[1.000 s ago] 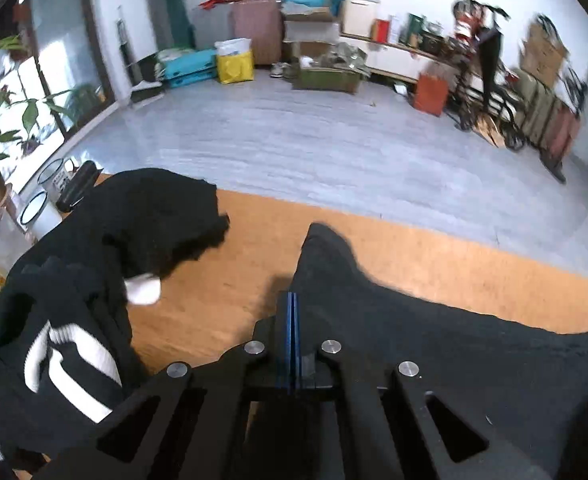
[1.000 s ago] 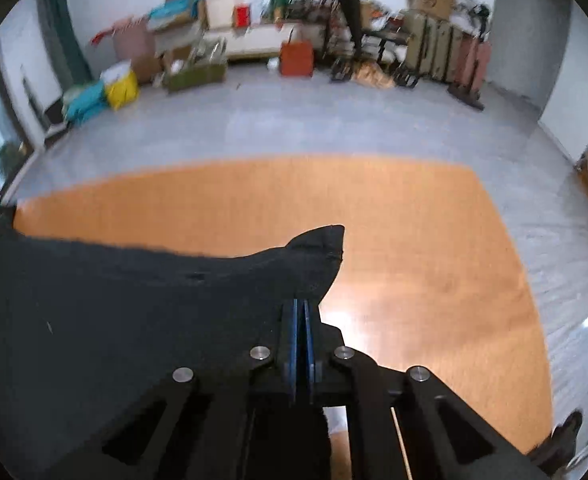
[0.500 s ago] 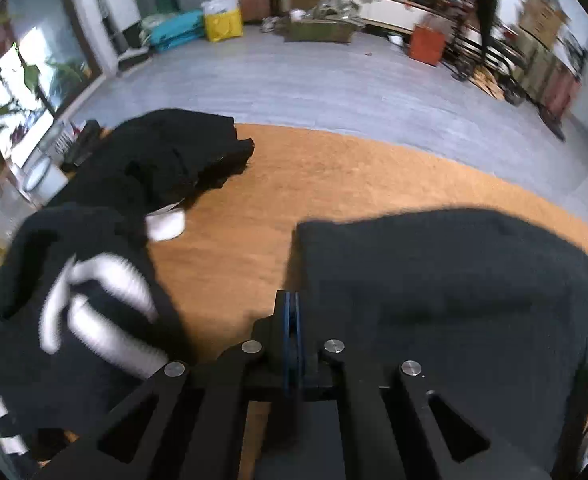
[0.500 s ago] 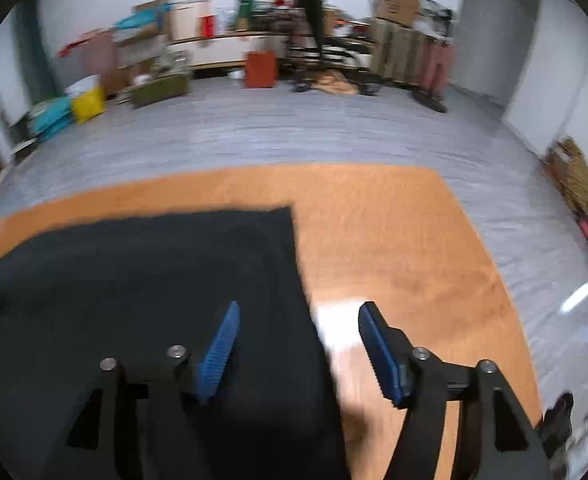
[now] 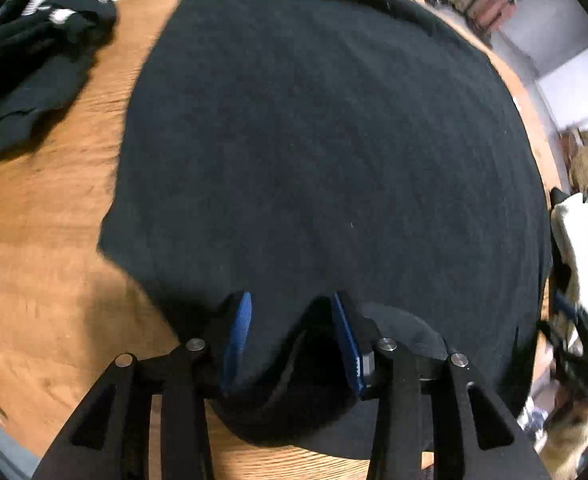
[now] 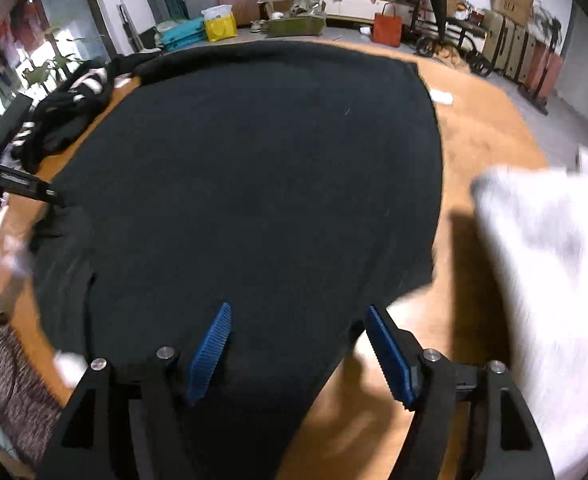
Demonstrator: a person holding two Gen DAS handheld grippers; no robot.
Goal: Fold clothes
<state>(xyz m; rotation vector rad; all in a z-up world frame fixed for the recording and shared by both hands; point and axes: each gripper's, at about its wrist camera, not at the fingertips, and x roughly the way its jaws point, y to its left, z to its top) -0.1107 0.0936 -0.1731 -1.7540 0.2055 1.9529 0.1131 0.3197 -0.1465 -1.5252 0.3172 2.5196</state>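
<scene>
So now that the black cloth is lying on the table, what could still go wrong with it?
The black cloth still bunches between the left gripper's opening fingers, so pulling away might drag that near edge out of line.

The right gripper is opening too, and its blue fingers stand over the cloth, so they could catch it.

The striped clothes pile lies at the cloth's far corner and could get folded in.

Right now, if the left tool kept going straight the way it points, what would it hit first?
The black garment, most likely. The left tool points steeply down with the cloth's near edge between its opening jaws; the wooden table lies beneath.
</scene>
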